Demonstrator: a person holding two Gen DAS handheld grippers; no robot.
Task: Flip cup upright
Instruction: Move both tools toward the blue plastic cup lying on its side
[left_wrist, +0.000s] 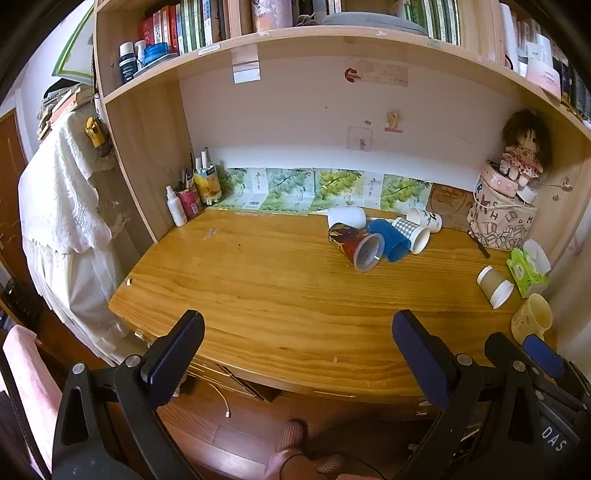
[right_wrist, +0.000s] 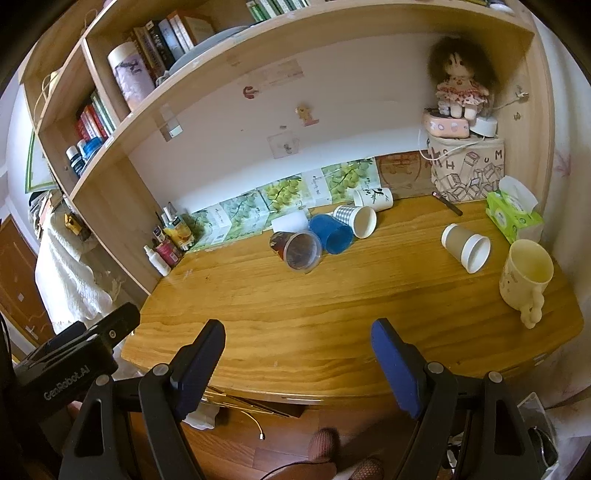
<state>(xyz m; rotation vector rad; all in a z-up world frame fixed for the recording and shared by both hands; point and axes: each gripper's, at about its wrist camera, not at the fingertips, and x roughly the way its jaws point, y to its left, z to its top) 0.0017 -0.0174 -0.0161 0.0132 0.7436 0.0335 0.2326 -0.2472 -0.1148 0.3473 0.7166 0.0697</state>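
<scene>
Wooden desk (left_wrist: 258, 295) under a bookshelf (left_wrist: 258, 40) fills both views, with a white back wall and a row of green grape-print cards (left_wrist: 325, 188) propped along it. Toward the back, slightly right of centre, a cluster of cups lies tipped over. The dark red patterned cup (left_wrist: 354, 245) lies on its side, its long axis running diagonally, the open mouth facing the front edge of the desk and a little to the right, the base pointing back and left. Touching it on the right is a blue cup (left_wrist: 389, 240), also on its side, mouth toward the front. Beside that lies a checked paper cup (left_wrist: 412, 232), mouth forward and right, and behind it a white cup with a leaf print (left_wrist: 428, 219) on its side. A plain white cup (left_wrist: 347, 217) lies behind the red one.

Well apart from the cluster, near the right end, a brown paper cup (left_wrist: 495, 286) lies on its side, mouth toward the front right. Just in front of it a cream mug (right_wrist: 526, 275) stands upright, handle toward the front, next to a green tissue box (right_wrist: 513, 216). A doll (right_wrist: 460, 86) sits on a printed bag in the right corner.

Both tools hover over the front edge of the desk, away from all cups. The left gripper (left_wrist: 297, 332) has its jaws spread wide and holds nothing; the right gripper (right_wrist: 297, 341) is likewise spread apart and empty.
</scene>
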